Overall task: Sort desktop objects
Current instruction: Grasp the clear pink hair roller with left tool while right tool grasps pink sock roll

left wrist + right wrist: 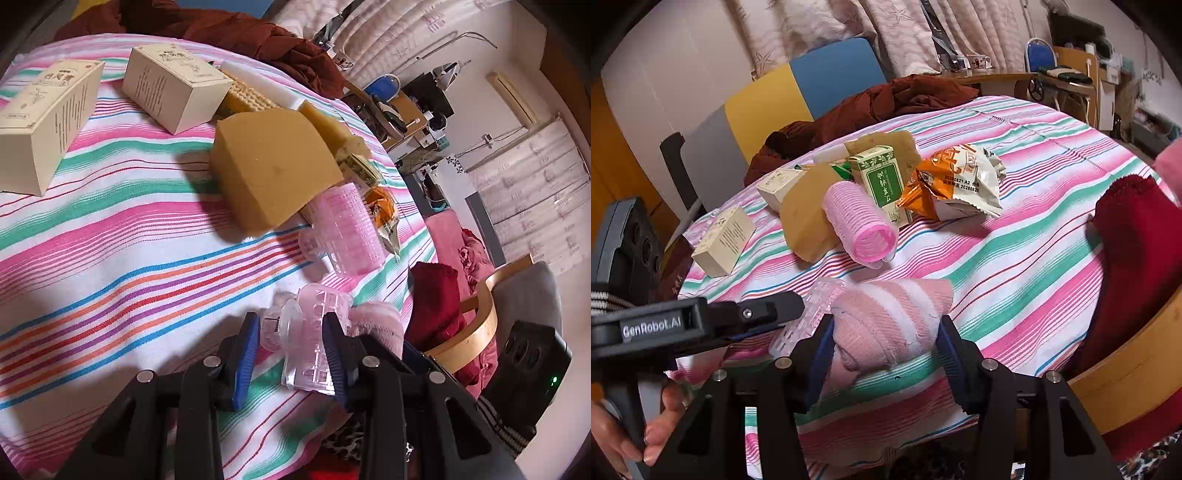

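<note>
Left tongs (291, 354): blue pads narrowed around a clear pink plastic hair-roller clip (314, 343), the right pad touching it, the left pad just beside it; whether the grip is firm cannot be told. Ahead of them lies a pink cylindrical hair roller (347, 229), beyond it a tan foam block (273, 166), all on the striped desk (129, 251). Right tongs (884, 347): partly open, pads pressed on a rolled pink-and-white striped towel (890, 321) resting on the desk. Step in hand: securing like items near the desk's edge. The next move probably calls for a confirmed clip grip before lifting.
</note>
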Available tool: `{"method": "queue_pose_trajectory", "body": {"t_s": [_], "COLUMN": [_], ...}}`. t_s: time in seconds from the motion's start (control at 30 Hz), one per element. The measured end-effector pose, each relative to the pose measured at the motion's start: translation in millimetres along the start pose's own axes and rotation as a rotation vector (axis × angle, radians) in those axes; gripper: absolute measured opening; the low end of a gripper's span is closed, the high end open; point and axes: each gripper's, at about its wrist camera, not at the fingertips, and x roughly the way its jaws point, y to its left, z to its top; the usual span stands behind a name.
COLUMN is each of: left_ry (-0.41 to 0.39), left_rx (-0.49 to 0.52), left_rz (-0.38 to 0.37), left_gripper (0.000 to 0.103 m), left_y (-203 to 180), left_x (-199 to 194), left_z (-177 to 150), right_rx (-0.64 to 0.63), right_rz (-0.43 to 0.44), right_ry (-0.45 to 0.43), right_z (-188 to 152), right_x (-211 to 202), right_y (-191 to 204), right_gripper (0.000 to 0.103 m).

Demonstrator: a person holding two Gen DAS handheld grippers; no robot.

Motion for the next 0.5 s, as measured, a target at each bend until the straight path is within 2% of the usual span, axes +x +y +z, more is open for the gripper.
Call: {"method": "queue_pose_trajectory", "body": {"t_s": [0.1,0.17,0.3,0.37,0.43,0.5], "left_ry": [-0.009,-0.014,-0.013,-0.009,0.001,0.0], "left_rx": [-0.01,-0.026,-0.02,-0.045,-0.069,-0.009], "left_rz": [-0.014,-0.03,-0.022,-0.026,-0.04,-0.02], "left_gripper": [0.035,0.026,0.025,0.037,0.043,0.048], "left_y": [2.4,3.7,-1.7,-1.3,-0.5,-8.8], "left_x": [-0.6,-0.1,3.9,4.2,4.4,1.0], "left_z": [-2.3,-2.6,-5.4,-7.1,-10.5,-16.5], "right_rx": [0.0,0.005,0.017,0.027,0.04,0.048], "right_rz": [0.004,0.0,0.005,0.015,0.028,0.045], "right_ry": [-0.002,-0.003,-0.005,-0.001,0.001,0.012], "right_z": [-0.5,-1.1,-1.0,-1.0,-0.7,0.6], "right_x": [-0.3,-0.6,-1.2,-0.8,-1.0,-0.4], "right_y": [-1.1,-2.6,-7.8,-9.3,-11.4,-14.4], "right_gripper": [0.056,0.057,0.058,0.058,0.058,0.058]}}
